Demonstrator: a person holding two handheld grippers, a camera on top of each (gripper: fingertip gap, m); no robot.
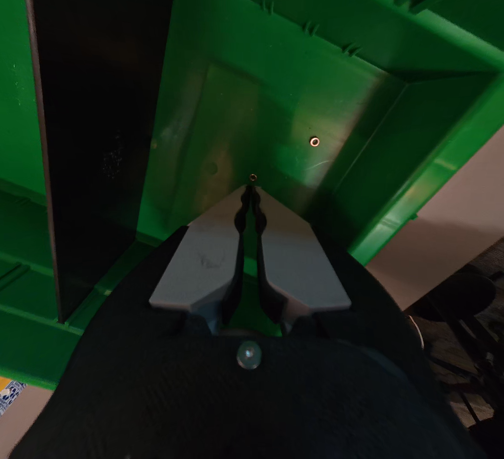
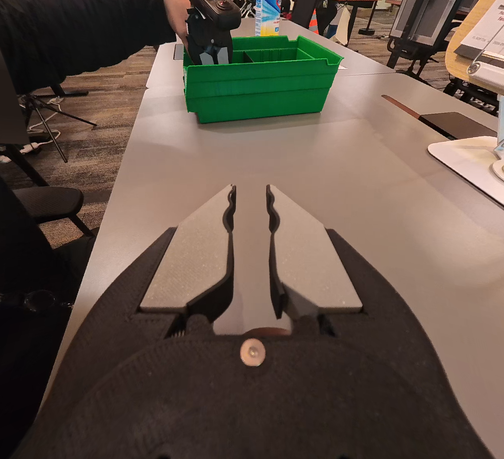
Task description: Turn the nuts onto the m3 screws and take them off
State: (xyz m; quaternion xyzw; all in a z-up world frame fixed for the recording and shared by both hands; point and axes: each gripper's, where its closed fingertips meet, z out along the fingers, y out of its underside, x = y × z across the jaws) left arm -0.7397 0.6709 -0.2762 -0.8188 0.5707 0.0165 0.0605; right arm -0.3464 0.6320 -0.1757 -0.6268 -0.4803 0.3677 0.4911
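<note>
In the left wrist view my left gripper (image 1: 251, 187) reaches down into a green bin (image 1: 272, 36). Its tips are pressed together, and a tiny ring-shaped metal piece (image 1: 253, 177) sits right at them, seemingly pinched. I cannot tell if it is a nut or a screw head. A second small nut (image 1: 315, 141) lies loose on the bin floor to the right. In the right wrist view my right gripper (image 2: 251, 189) is open and empty, low over the grey table (image 2: 327, 173). The bin (image 2: 259, 91) stands well ahead of it, with the left gripper (image 2: 210, 55) dipped into its left end.
A black divider (image 1: 95, 91) walls off the bin compartment to the left. A person's sleeved arm (image 2: 81, 31) holds the left gripper. A tall wipes canister (image 2: 268, 3) stands behind the bin. A white stand base (image 2: 469, 162) sits at the table's right edge. One gripper's finger ends stand about 40 cm off the other's.
</note>
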